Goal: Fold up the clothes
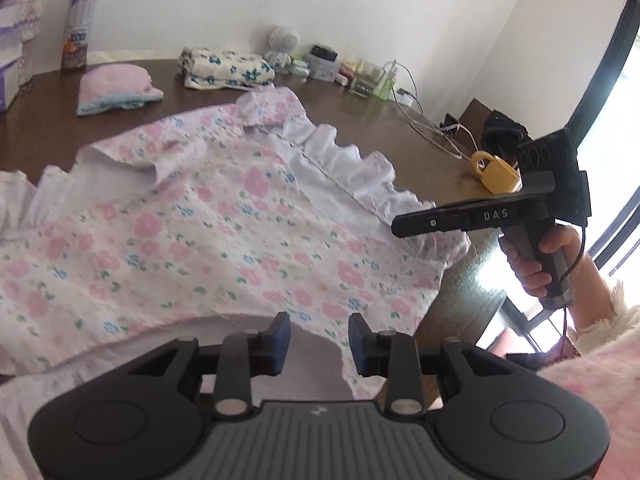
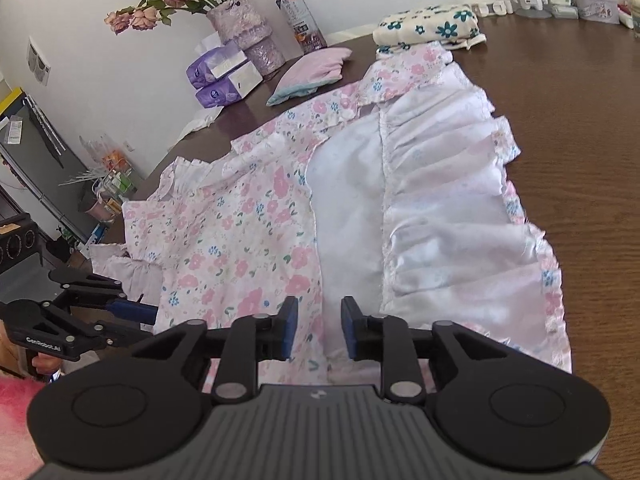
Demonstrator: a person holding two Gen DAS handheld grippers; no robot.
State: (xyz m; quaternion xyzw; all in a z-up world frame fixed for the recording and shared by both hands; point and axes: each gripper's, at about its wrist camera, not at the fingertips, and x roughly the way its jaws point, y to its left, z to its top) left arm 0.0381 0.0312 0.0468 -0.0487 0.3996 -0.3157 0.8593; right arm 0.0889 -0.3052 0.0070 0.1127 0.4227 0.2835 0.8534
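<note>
Brown wood is the table (image 2: 580, 128) we work on, and most of its near half is covered by the dress (image 2: 248, 216), pink and blue flowers on white cloth, lying flat with one side folded over so its plain white inside and gathered frill (image 2: 448, 200) face up. Our right claw (image 2: 319, 330) hovers at the near edge of the dress, right over the line where the flowered cloth meets the white inside; its blue pads stand a little apart and we see cloth in the gap between them, but nothing pinched. Our left claw (image 1: 319, 346) hangs over the near hem on the other side, pads likewise parted with the hem showing between them, not gripped. From the left camera the right claw (image 1: 404, 226) reaches in over the frilled edge, side-on, so its gap is hard to judge there; a hand (image 1: 540, 260) in a fluffy pink sleeve holds its grip.

Behind the dress, well apart from both claws, lie a folded pink cloth (image 2: 316, 70) and a folded cloth with blue flowers (image 2: 430, 24), the latter just touching the far tip of the dress. Farther back stand a vase of dried roses (image 2: 244, 28), purple tissue boxes (image 2: 222, 76) and a bottle (image 2: 300, 16). A yellow padlock (image 1: 496, 172) sits near the table edge.

The left end of the dress runs off the left camera's picture, its near hem is hidden under both claw bodies, and the small things along the wall are too blurred for us to name
</note>
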